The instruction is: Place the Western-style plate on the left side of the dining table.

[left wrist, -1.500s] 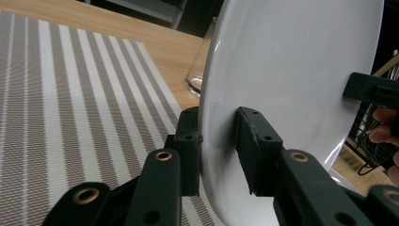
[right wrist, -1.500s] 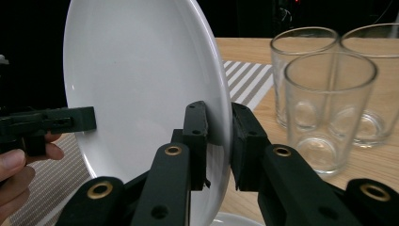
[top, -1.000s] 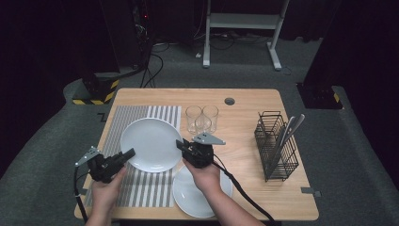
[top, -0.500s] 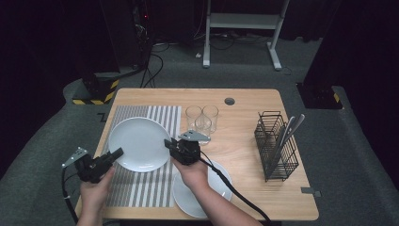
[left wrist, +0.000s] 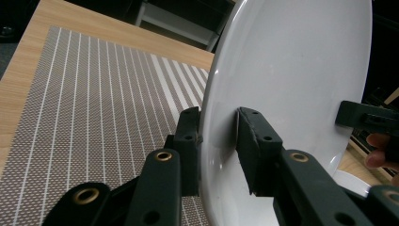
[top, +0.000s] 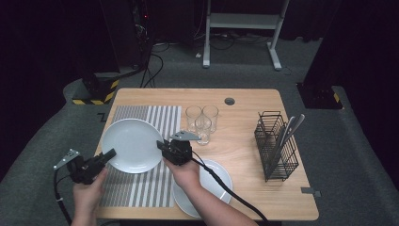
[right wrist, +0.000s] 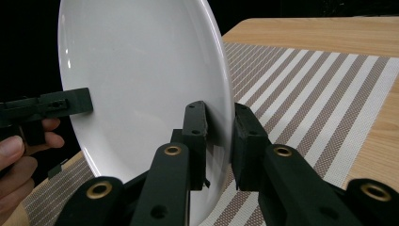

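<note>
A round white ceramic plate (top: 131,145) hangs above the near left of the tabletop (top: 244,103), over the grey-and-white striped woven placemat (top: 155,123), carried between two hand-held tools. The left gripper (top: 109,156) clamps its fingers (left wrist: 190,141) on the plate's near-left rim, one finger on each face; the right gripper (top: 162,147) pinches the opposite, right rim the same way. Gripping both edges looks meant to keep the smooth, wide plate level and stop it tipping. Both forearms reach in from the near edge, hands wrapped round the tool bodies, fingers aimed inward at each other. A second white plate (top: 219,181) lies flat below the right hand (top: 184,173); three clear drinking glasses (top: 202,120) and a black wire cutlery basket (top: 275,146) stand farther right.
</note>
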Demonstrator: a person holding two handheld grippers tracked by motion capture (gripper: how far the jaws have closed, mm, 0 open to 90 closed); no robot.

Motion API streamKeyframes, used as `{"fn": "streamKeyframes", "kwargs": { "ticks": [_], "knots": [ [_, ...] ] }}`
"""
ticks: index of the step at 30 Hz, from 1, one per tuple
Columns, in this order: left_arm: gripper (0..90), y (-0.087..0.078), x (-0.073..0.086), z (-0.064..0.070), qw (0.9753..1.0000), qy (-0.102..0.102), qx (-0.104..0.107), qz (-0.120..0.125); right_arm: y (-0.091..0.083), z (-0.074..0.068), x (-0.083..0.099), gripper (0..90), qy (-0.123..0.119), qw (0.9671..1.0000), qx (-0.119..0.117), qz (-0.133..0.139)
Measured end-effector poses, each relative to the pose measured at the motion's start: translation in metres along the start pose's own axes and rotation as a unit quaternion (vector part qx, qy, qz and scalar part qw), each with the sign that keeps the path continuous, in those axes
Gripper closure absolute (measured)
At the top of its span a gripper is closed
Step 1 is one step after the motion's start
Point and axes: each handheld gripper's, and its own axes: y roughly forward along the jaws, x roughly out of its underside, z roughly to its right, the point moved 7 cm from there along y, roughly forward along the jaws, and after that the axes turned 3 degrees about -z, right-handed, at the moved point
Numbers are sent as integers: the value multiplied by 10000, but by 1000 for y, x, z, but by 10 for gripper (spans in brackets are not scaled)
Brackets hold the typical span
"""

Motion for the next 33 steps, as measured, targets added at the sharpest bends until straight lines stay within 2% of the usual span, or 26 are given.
{"fn": "streamKeyframes", "kwargs": {
  "ticks": [5, 6, 9, 33],
  "knots": [
    [701, 0, 1, -1, 10000, -26, 1, -20, 1, -1, 0, 779, -7, 10000, -1, -9],
    [700, 0, 1, -1, 10000, -84, -3, -24, 1, -1, 1, 779, -7, 10000, 4, -13],
    [697, 1, 3, -4, 9999, -37, -34, -86, 3, -1, 4, 779, 14, 10000, 3, -78],
    [686, 8, 21, -19, 9985, -209, -216, -462, 21, 5, 28, 776, 249, 9985, 36, -480]
  ]
}}
